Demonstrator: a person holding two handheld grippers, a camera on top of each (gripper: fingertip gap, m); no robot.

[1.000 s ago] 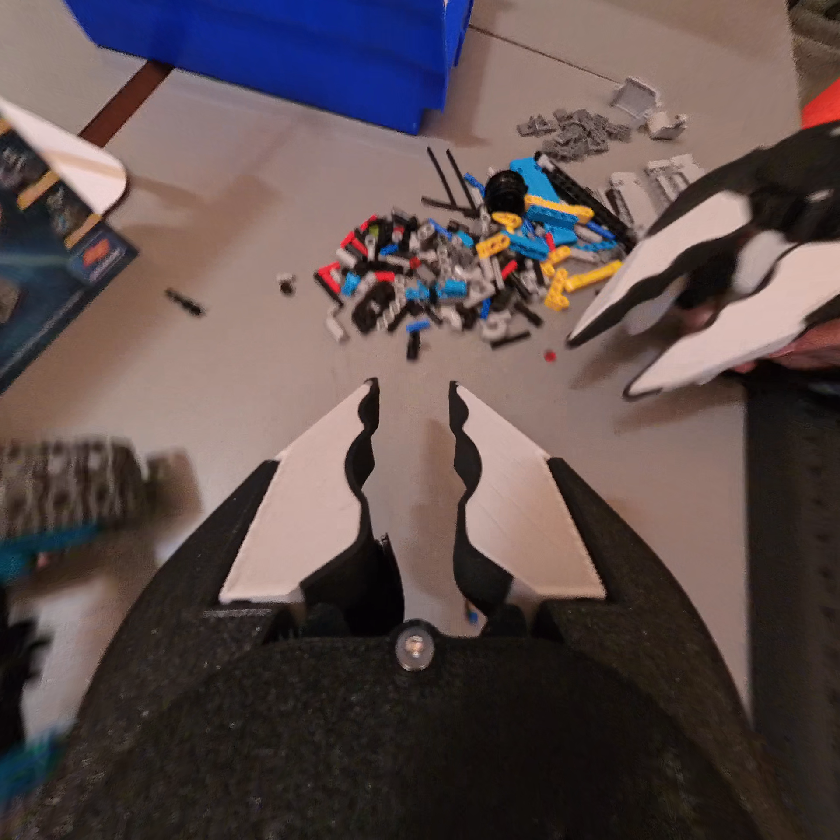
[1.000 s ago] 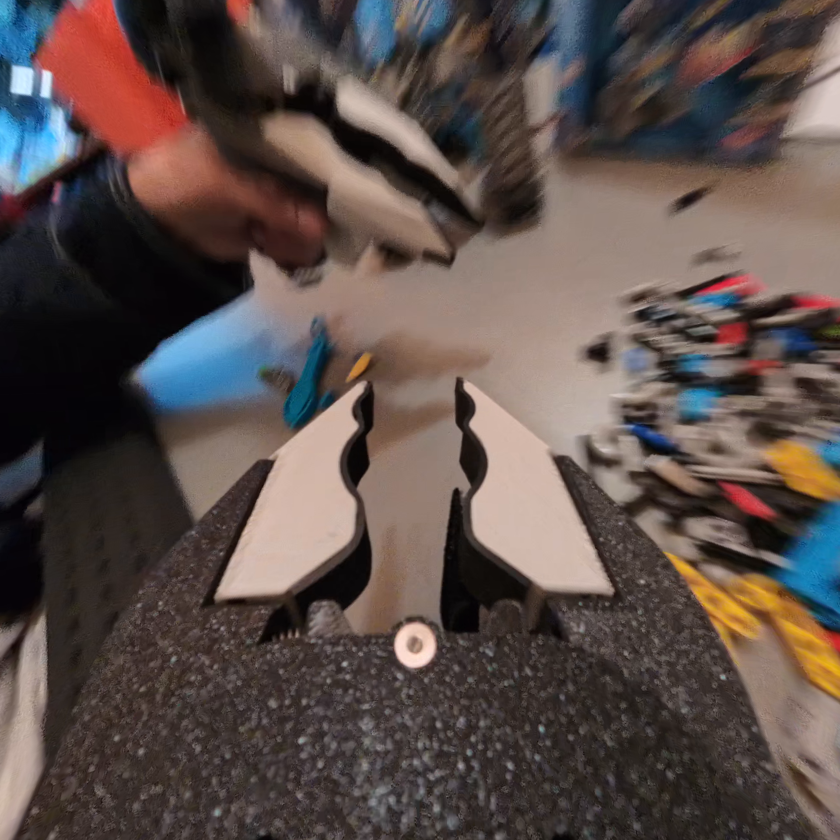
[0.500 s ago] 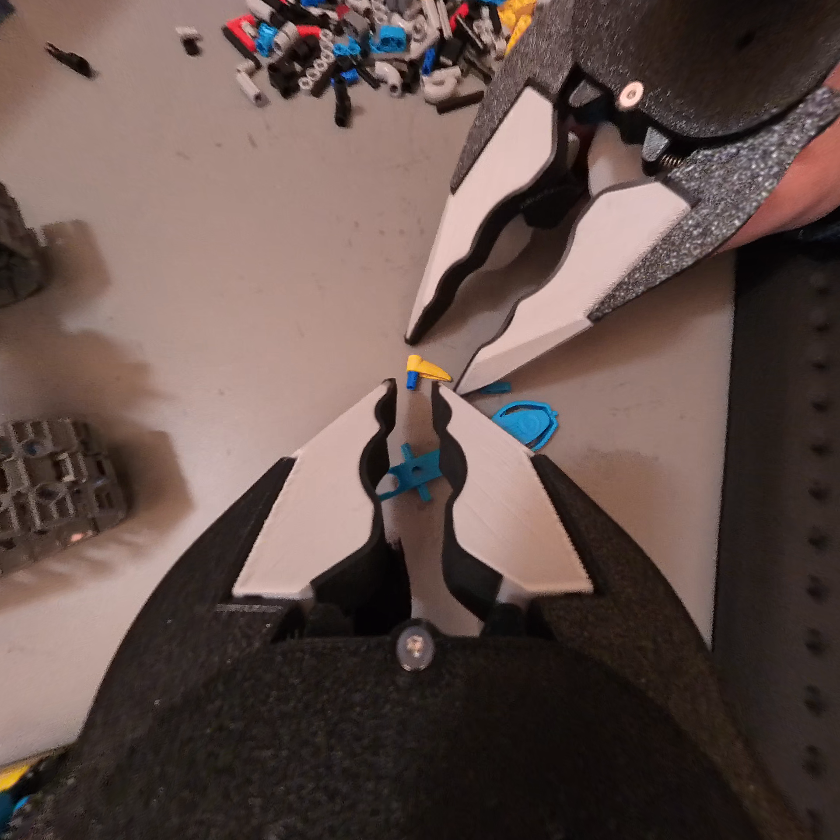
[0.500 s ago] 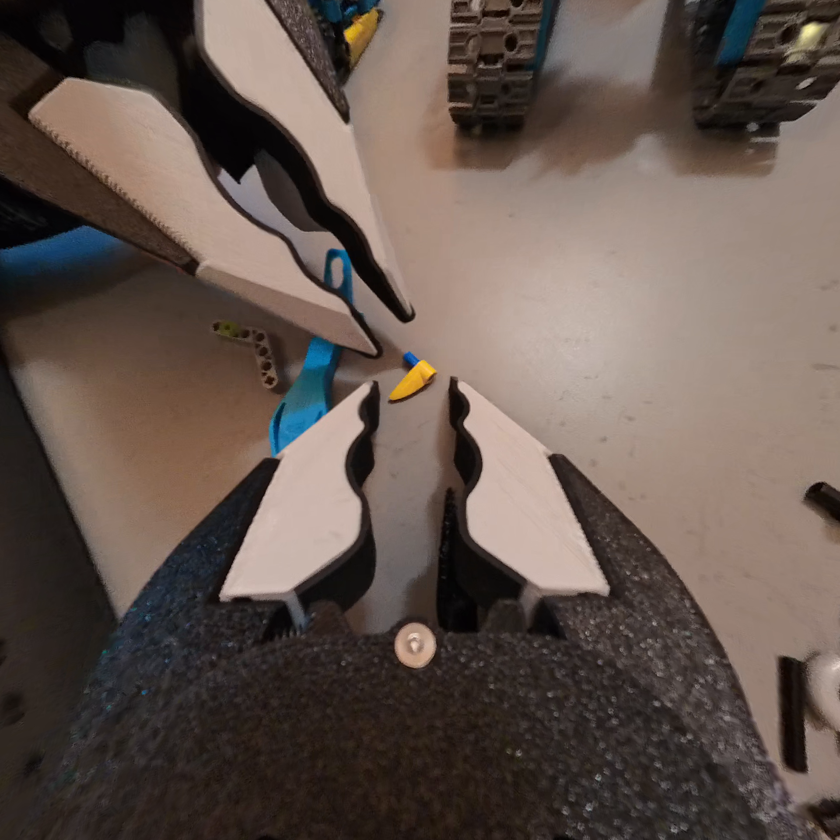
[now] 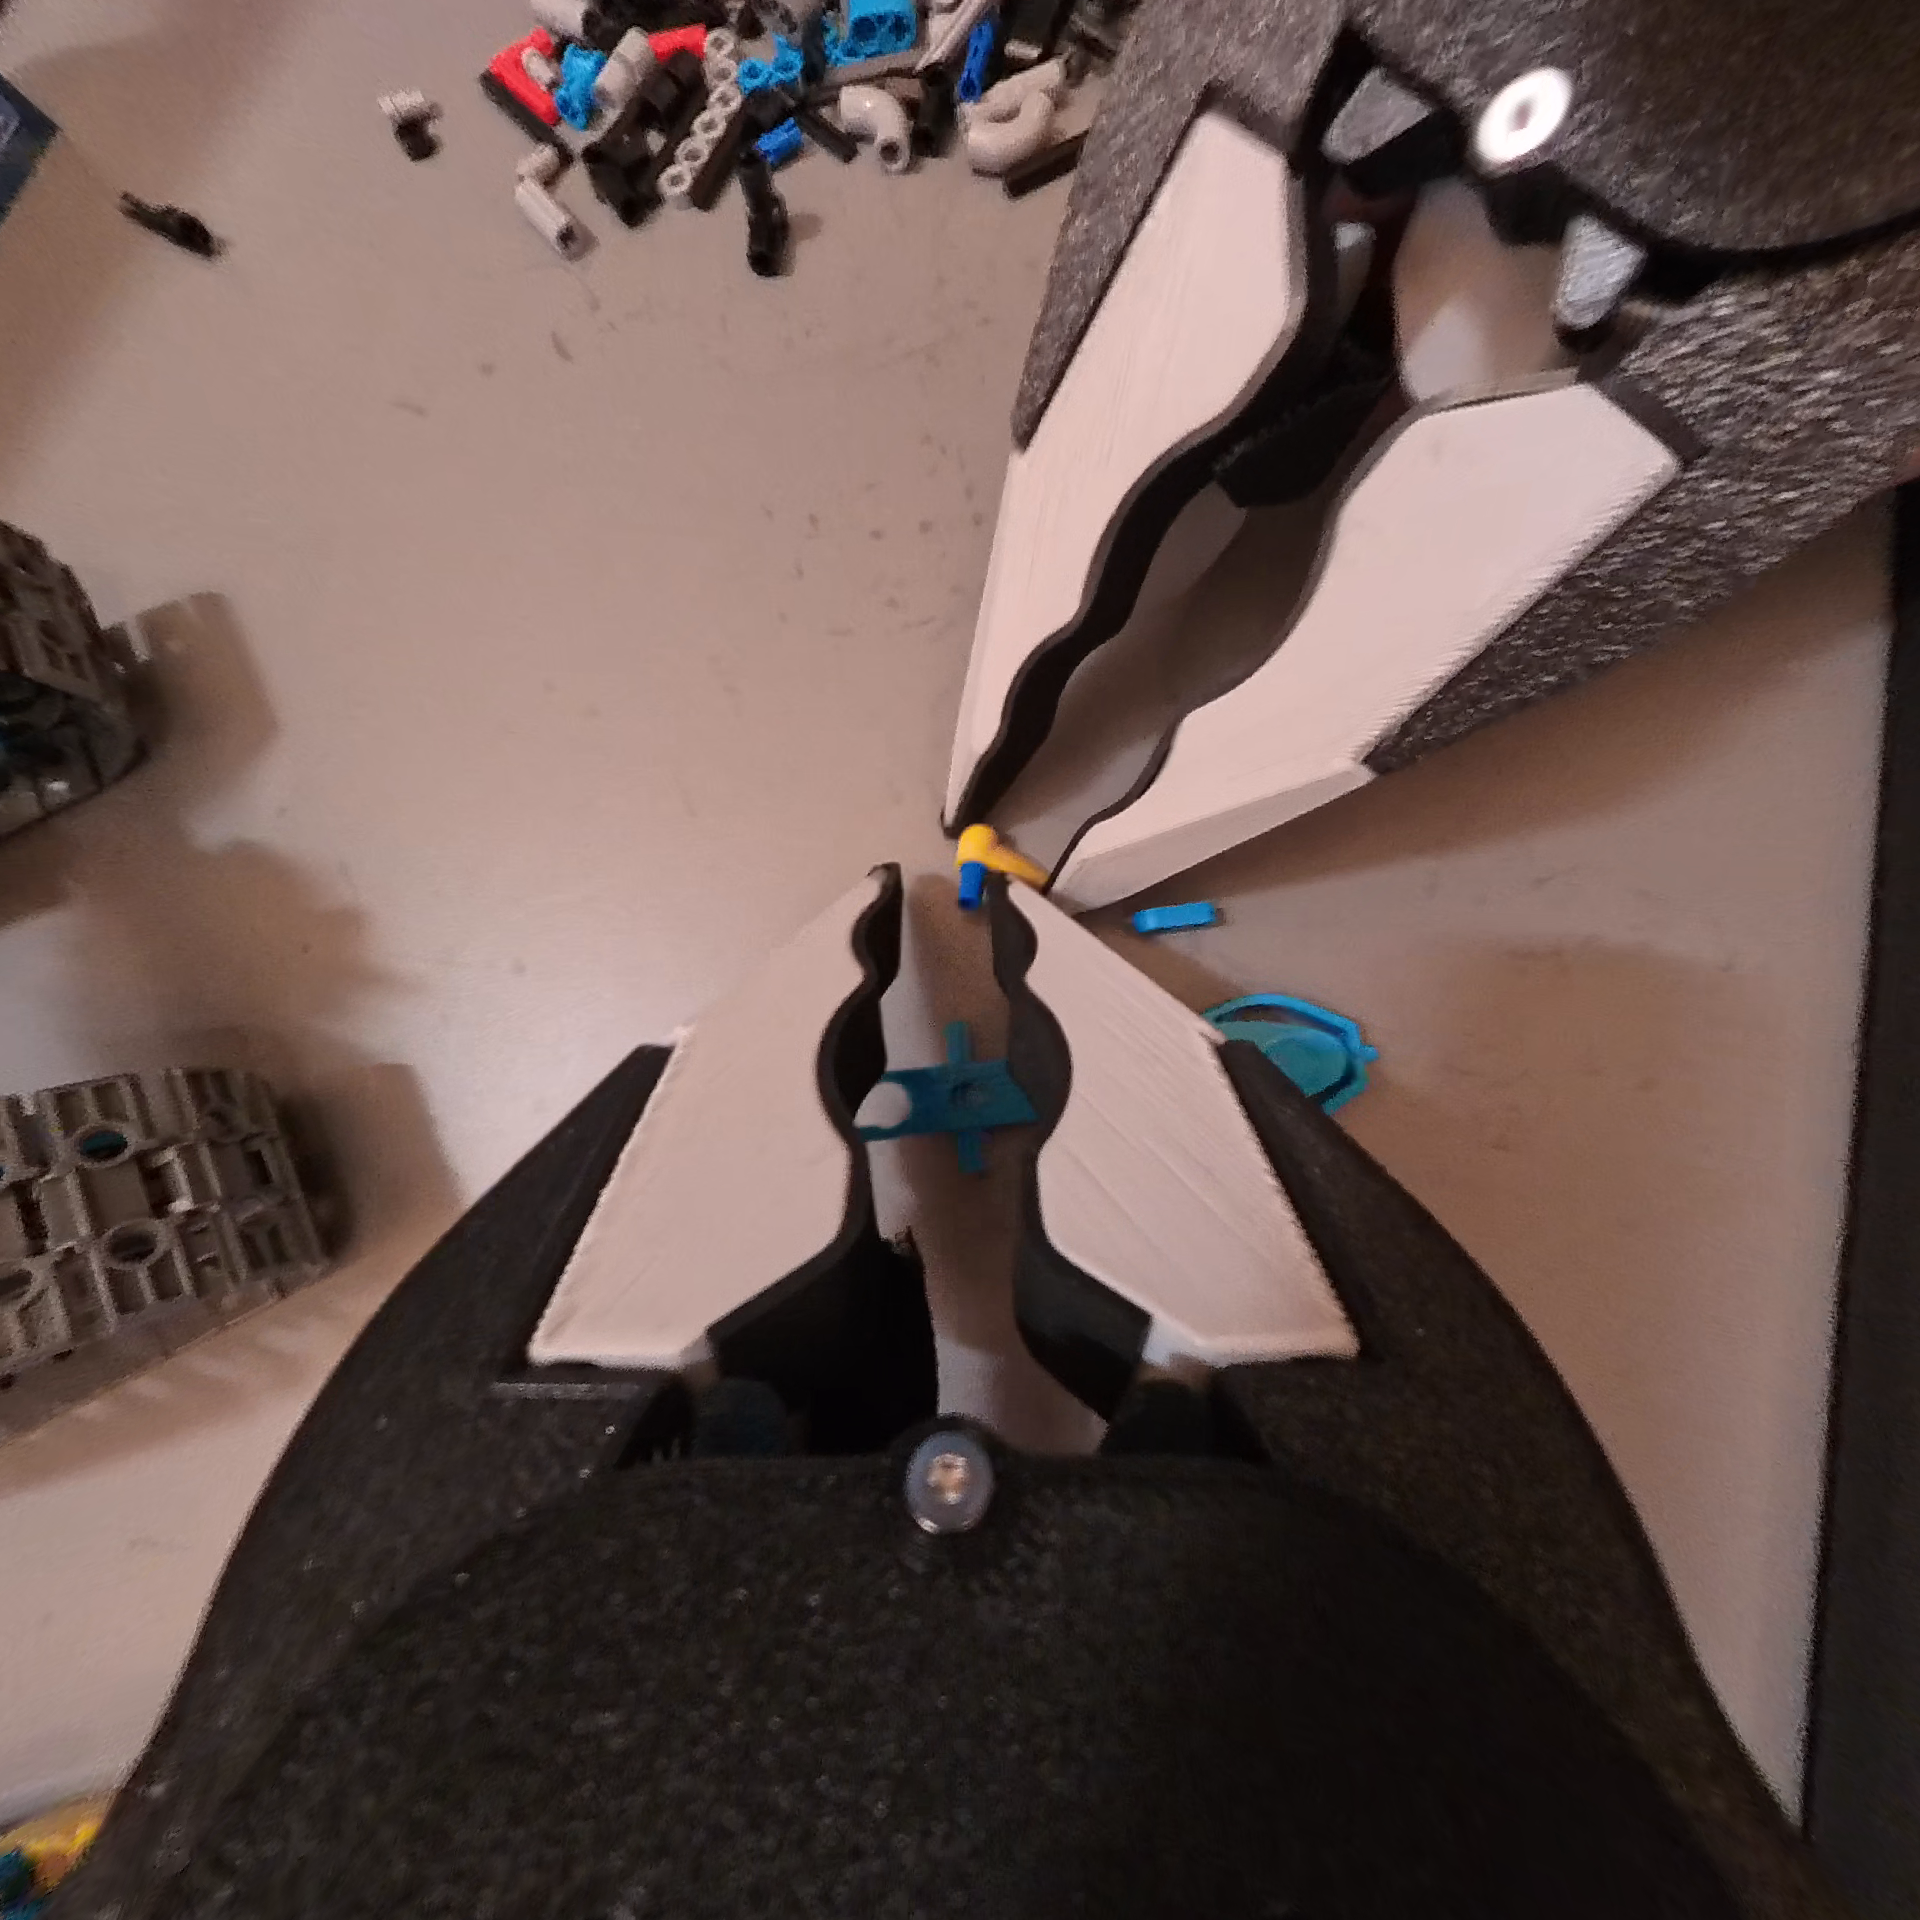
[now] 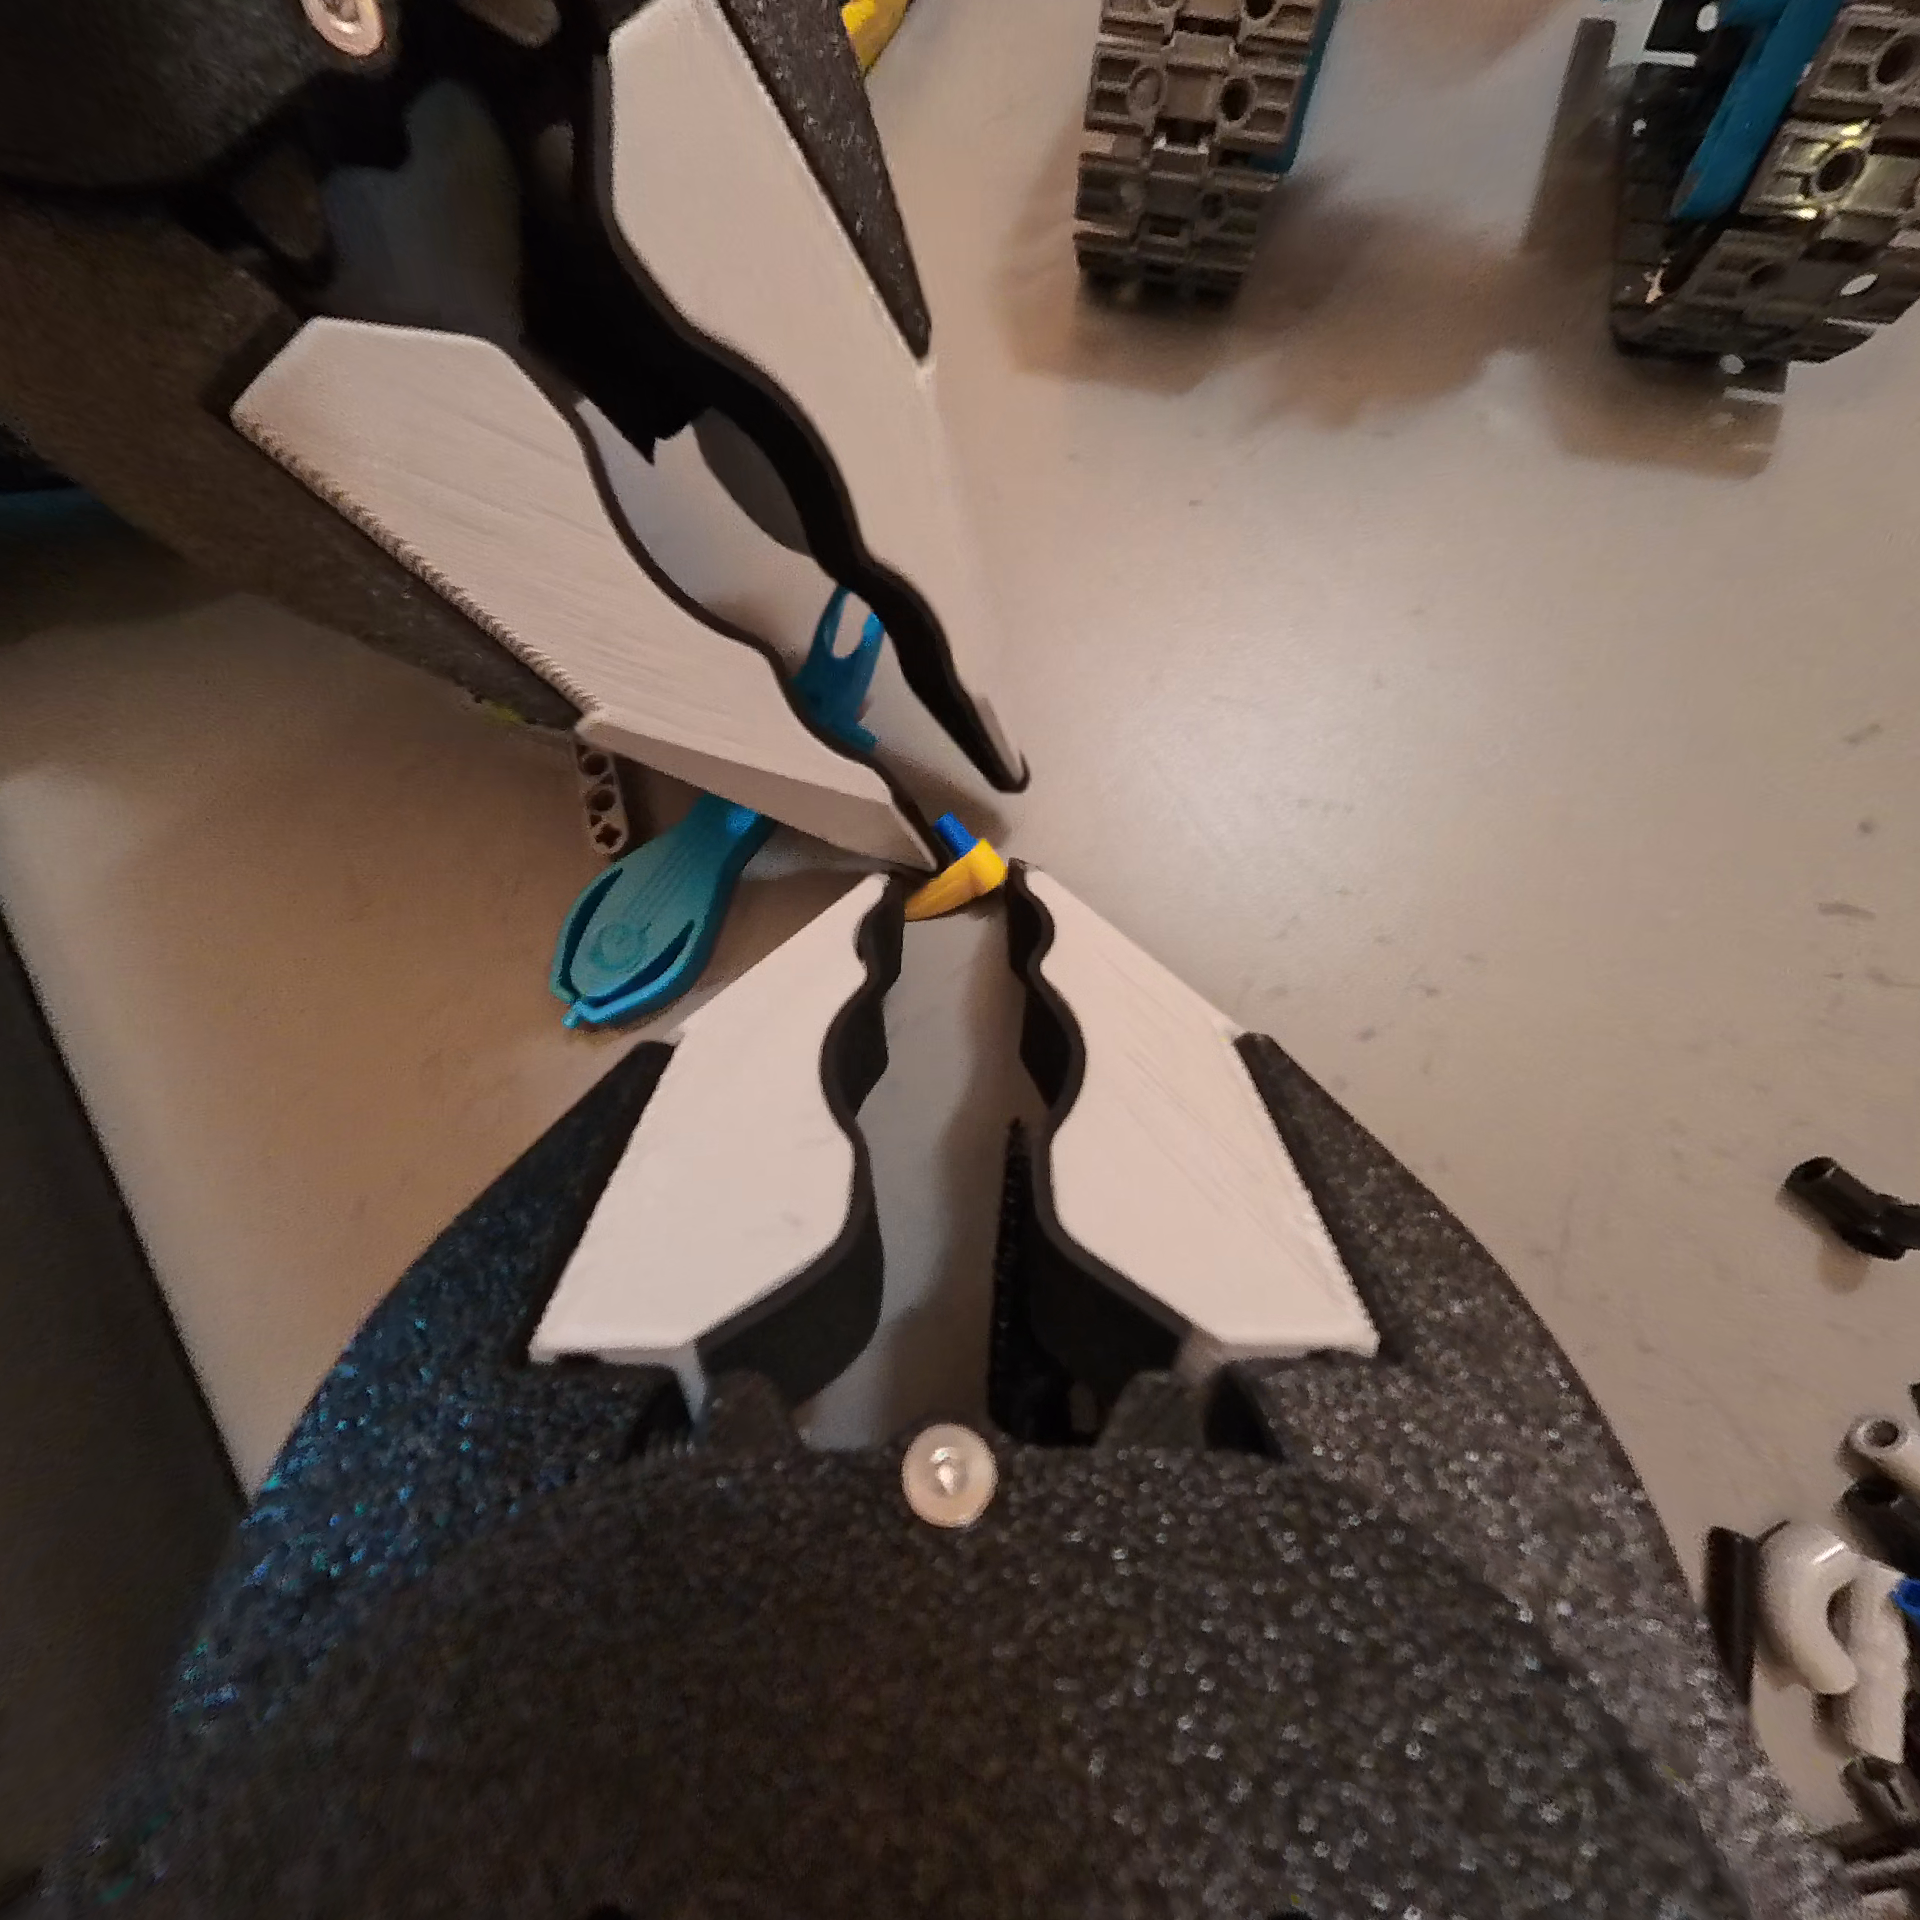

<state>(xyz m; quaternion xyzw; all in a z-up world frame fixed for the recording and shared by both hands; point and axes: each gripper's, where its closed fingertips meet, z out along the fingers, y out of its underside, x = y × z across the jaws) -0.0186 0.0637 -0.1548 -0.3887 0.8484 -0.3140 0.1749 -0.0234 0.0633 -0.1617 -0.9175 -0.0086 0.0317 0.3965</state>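
Yellow brick piece (image 5: pixel 987 847) with a small blue pin (image 5: pixel 970 888) stuck in one end lies on the beige tabletop (image 5: pixel 644 582), right where the two grippers meet tip to tip. In the right wrist view the same yellow piece (image 6: pixel 954 878) sits between the tips of the right gripper (image 6: pixel 951 883), whose jaws are spread with a narrow gap; whether either tip touches it cannot be told. The left gripper (image 5: pixel 940 883) comes in from the opposite side, jaws likewise parted and holding nothing, one fingertip (image 6: pixel 914 836) just beside the blue pin (image 6: pixel 951 829).

Under the left gripper, seen between its fingers, lies a flat teal cross-shaped piece (image 5: pixel 951 1101) on the table. Just to its right are a teal oval brick separator (image 5: pixel 1294 1049) and a small blue bar (image 5: pixel 1174 917). In the right wrist view a grey angled beam (image 6: pixel 603 795) lies near the separator (image 6: pixel 649 920), partly under the left gripper.

Farther off, a heap of loose red, blue, black and grey building pieces (image 5: pixel 748 114) spreads along the top of the left wrist view, with a stray black connector (image 5: pixel 171 223) apart from it. Two grey tracked assemblies (image 5: pixel 145 1216) stand well to the left; the right wrist view shows them (image 6: pixel 1184 145) at its top edge, one with a teal part.
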